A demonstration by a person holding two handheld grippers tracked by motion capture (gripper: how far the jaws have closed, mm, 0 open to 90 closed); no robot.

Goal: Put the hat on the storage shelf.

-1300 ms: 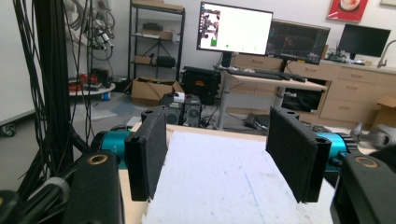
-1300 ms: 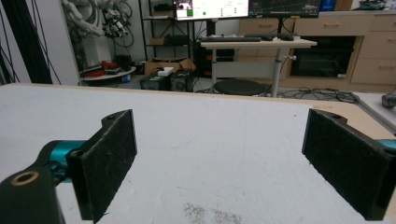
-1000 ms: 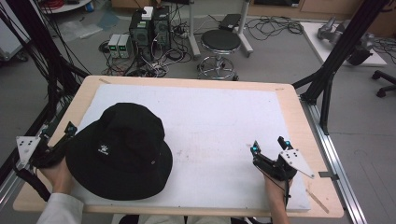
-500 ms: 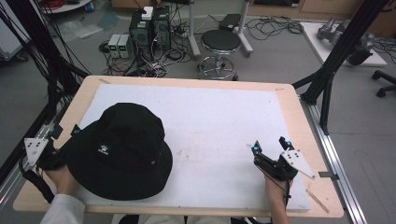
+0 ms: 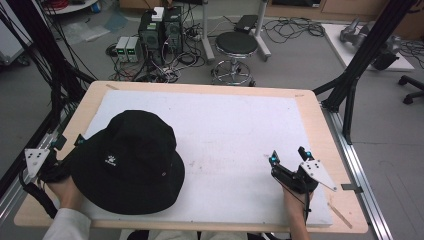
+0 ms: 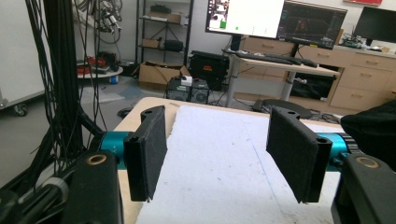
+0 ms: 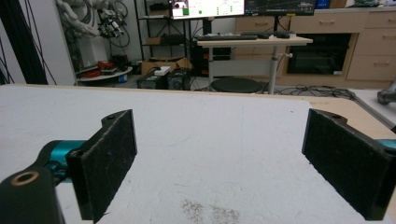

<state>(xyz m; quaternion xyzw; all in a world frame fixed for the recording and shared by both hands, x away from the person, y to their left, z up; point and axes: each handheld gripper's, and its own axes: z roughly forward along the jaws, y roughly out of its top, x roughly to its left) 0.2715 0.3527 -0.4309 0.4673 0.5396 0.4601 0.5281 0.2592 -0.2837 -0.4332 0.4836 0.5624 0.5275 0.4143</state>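
The black fabric bucket hat (image 5: 127,162) lies flat, crown up, on the near left part of the white foam mat (image 5: 225,130). Nothing seems done to it yet, I judge, so the handling is all left to do. The left gripper (image 6: 219,154) is just beside the left brim of the hat, its jaws spread with nothing between. The right gripper (image 7: 224,158) rests well apart to the right of the hat, jaws also spread wide. A small white logo (image 5: 111,161) is on the hat front, too small to read
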